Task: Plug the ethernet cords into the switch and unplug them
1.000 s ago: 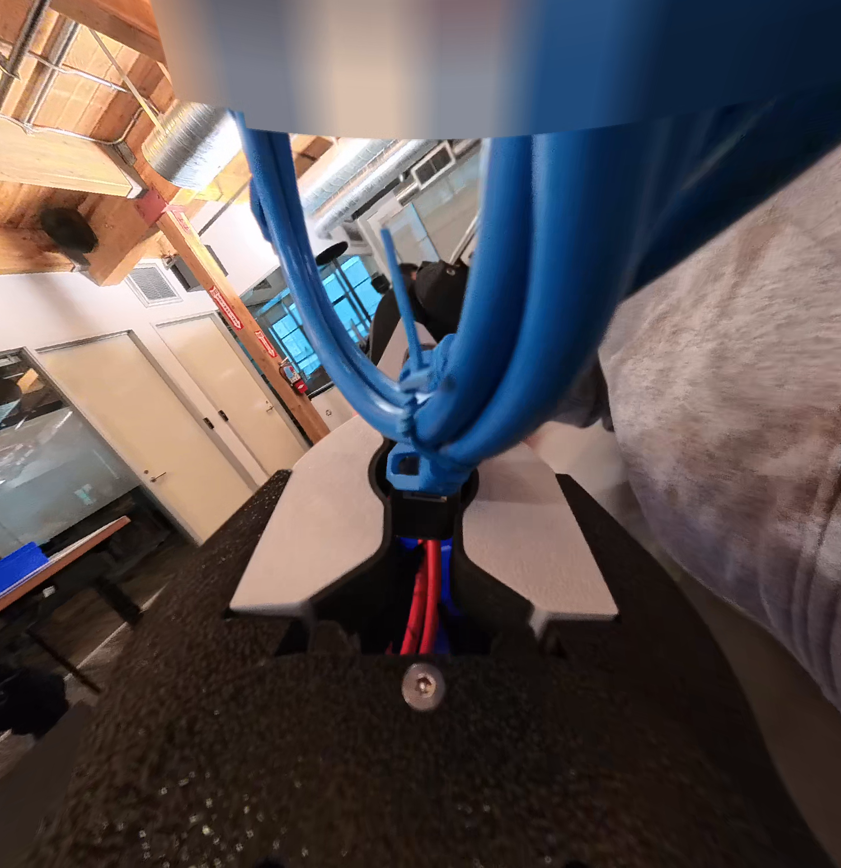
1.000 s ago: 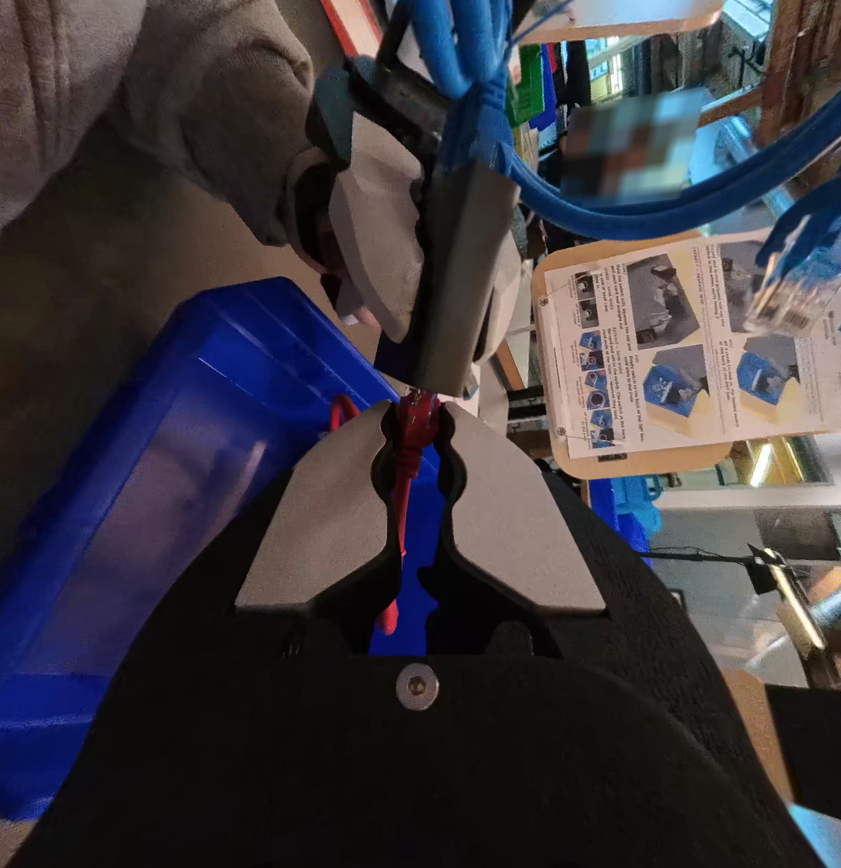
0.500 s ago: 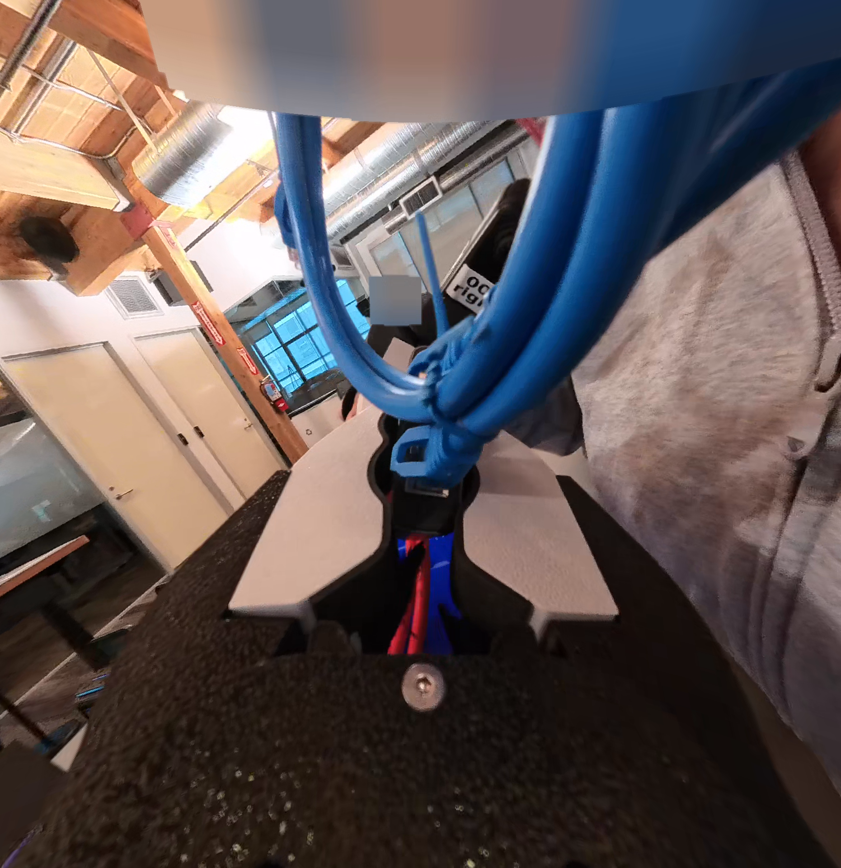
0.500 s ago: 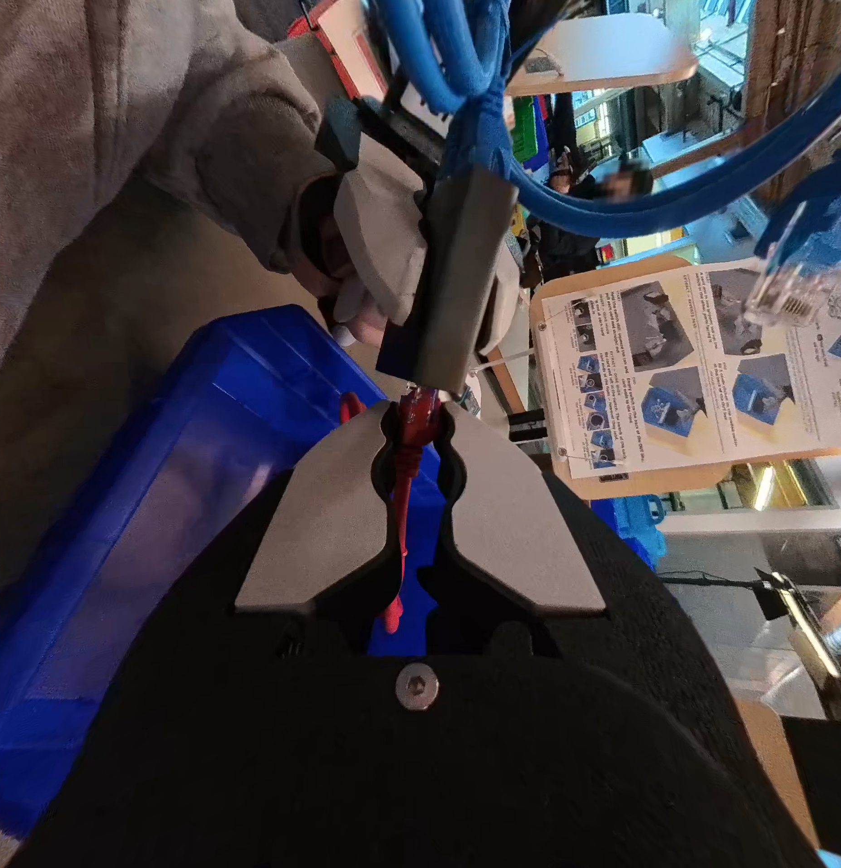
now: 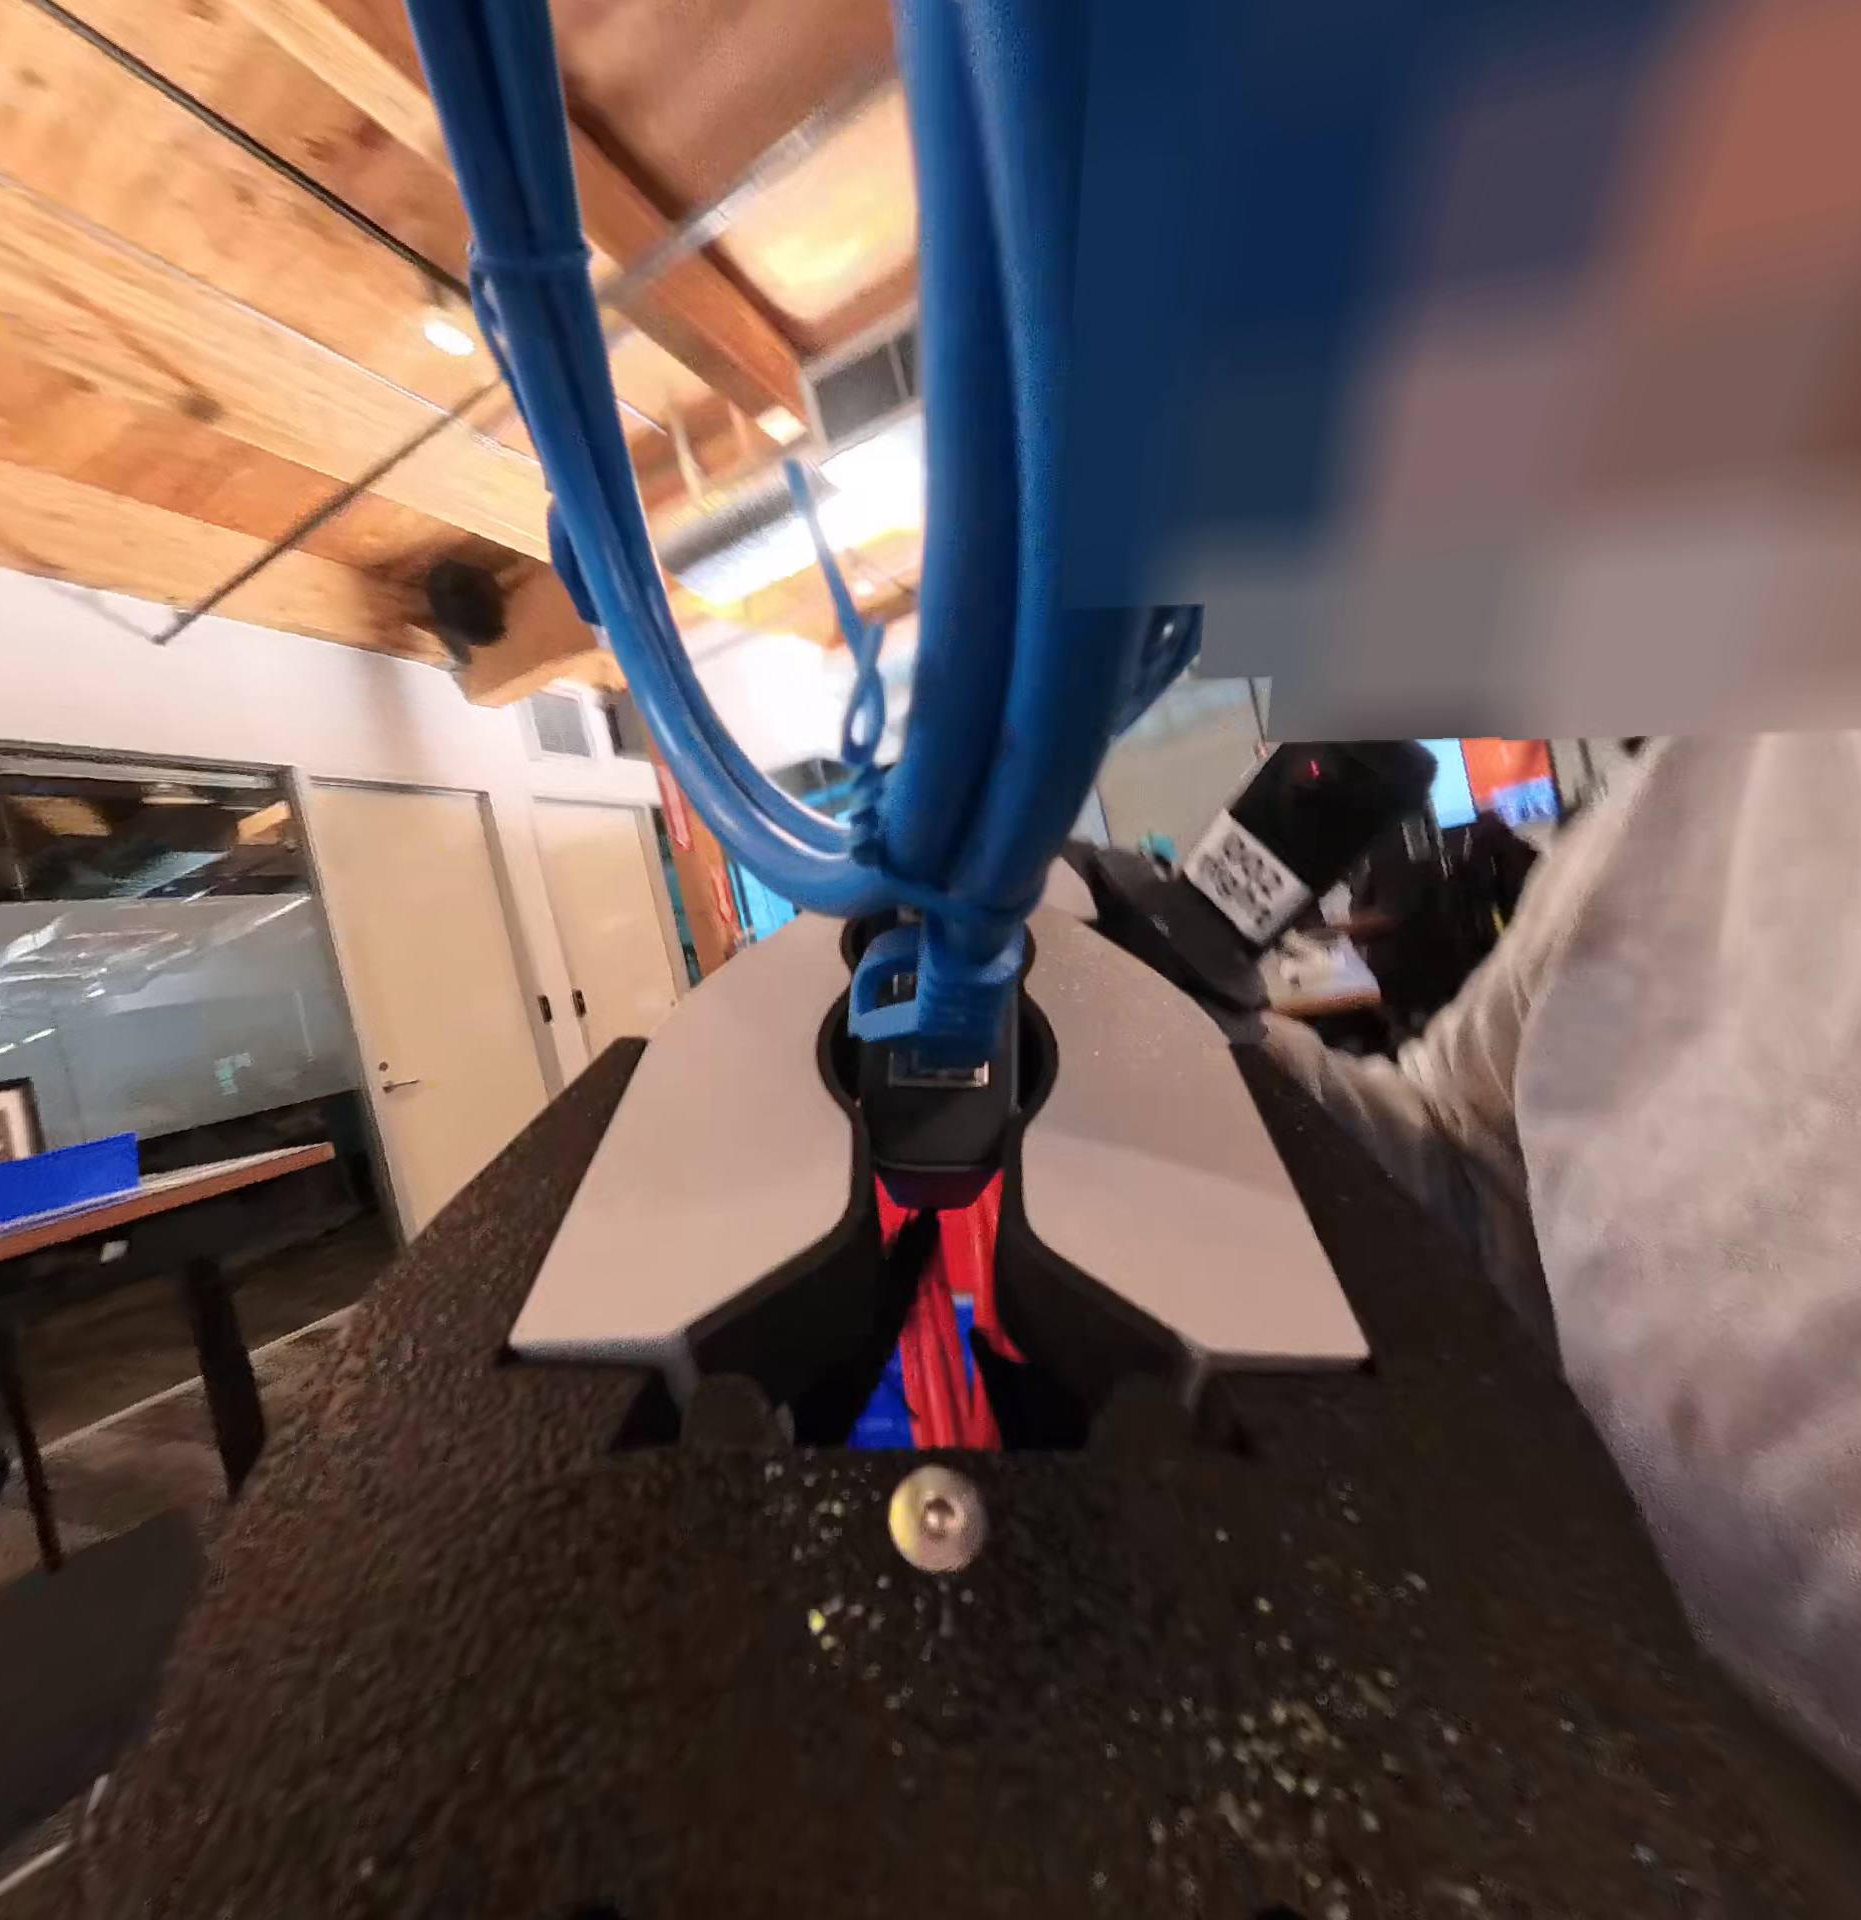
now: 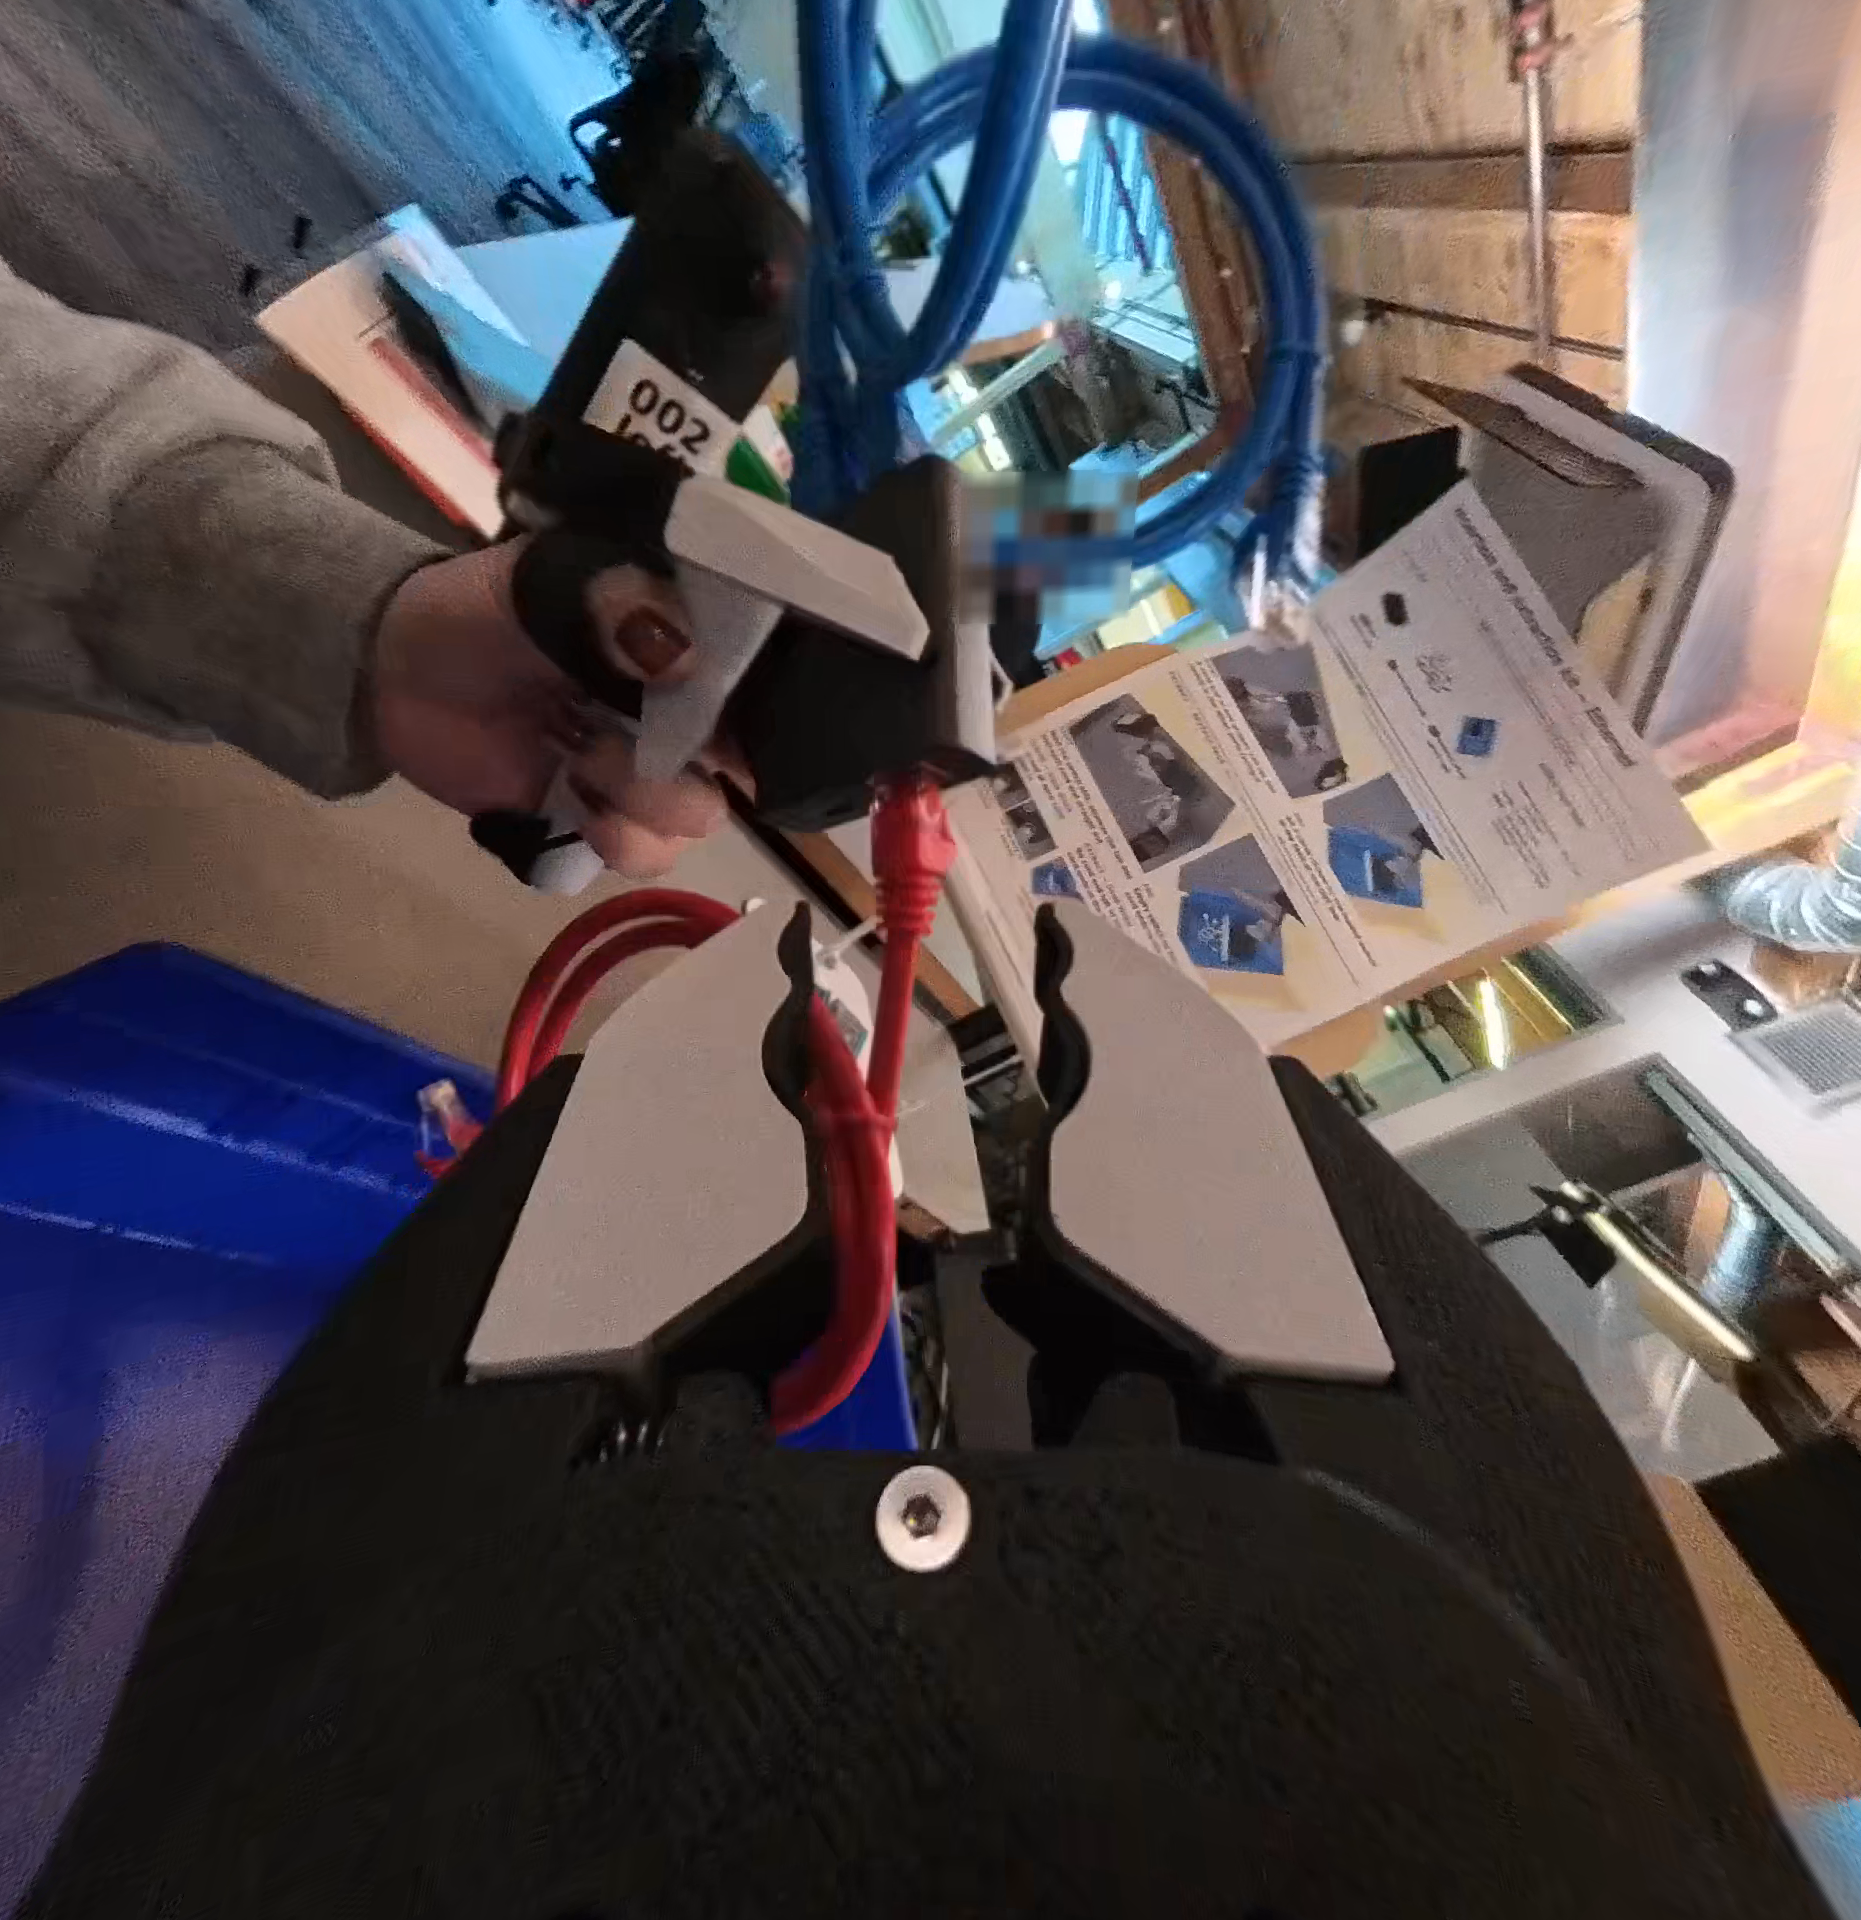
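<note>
Room: wood-beam ceiling [image 5: 230,343] seen upper left, doors [image 5: 427,987] mid left.
Bin: blue bin [image 6: 178,1195], lower left; contents hidden.
Left gripper [image 5: 931,1049] jaws: clamped on black switch [image 5: 936,1122].
Right gripper [image 6: 921,997] jaws: wide; red cord [image 6: 905,852] between, untouched.

And the right tool [image 6: 921,940] has let go! A second ago its grey fingers [image 6: 687,1122] pinched the red ethernet cord [image 6: 895,997] at the plug; now they stand wide apart, the cord loose between them, its red plug [image 6: 910,836] seated in the black switch box [image 6: 853,717] in the left tool [image 6: 801,613].
</note>
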`<state>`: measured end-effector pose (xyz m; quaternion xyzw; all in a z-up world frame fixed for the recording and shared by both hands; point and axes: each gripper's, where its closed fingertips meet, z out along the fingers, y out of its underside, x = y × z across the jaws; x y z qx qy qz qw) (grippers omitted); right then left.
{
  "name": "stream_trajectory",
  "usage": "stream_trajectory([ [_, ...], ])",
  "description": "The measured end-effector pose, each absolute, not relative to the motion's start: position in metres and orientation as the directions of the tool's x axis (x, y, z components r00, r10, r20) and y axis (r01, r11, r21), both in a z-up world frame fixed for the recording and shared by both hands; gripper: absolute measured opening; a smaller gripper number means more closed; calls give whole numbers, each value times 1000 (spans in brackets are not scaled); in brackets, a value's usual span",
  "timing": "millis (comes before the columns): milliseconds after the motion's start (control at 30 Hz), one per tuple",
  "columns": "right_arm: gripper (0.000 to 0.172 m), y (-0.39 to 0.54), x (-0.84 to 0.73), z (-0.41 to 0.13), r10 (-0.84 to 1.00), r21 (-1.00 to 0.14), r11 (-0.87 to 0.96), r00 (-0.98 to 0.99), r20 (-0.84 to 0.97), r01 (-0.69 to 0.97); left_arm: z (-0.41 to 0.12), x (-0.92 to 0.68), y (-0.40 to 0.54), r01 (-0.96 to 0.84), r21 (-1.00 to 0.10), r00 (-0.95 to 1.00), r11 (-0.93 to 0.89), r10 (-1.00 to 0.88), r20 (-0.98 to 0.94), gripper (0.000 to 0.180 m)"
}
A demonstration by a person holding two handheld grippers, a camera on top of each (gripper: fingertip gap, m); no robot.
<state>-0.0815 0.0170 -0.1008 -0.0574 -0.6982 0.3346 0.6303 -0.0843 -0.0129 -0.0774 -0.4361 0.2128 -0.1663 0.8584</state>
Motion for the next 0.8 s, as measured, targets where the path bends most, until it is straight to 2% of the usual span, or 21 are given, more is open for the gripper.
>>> stream_trajectory([
  [67, 49, 26, -82, -84, 589, -594, 723, -135, 797, -354, -62, -109, -14, 175, -787, 895, 591, -428, -122, 21],
  [133, 48, 31, -76, -65, 682, -646, 648, -69, 728, -405, -50, -133, -10, 221, -756, 926, 616, -375, -35, 21],
  [267, 34, 44, -64, -25, 839, -723, 481, 21, 544, -495, -22, -157, 3, 335, -702, 911, 629, -406, 71, 21],
  [333, 33, 49, -64, -10, 888, -760, 401, 13, 460, -512, -5, -162, 12, 377, -676, 898, 634, -428, 100, 21],
  [500, 32, 50, -62, 4, 925, -794, 280, -71, 374, -540, 14, -144, 28, 415, -737, 808, 534, -589, 28, 21],
  [600, 24, 43, -53, 5, 927, -789, 181, -166, 336, -587, 15, -141, 24, 391, -700, 820, 597, -571, -30, 21],
  [700, 24, 42, -53, 0, 915, -802, 201, -184, 359, -562, 10, -136, 21, 401, -685, 807, 608, -589, -50, 21],
  [800, 24, 50, -59, -10, 895, -794, 329, -98, 434, -512, 4, -128, 23, 356, -735, 791, 577, -605, -91, 22],
])
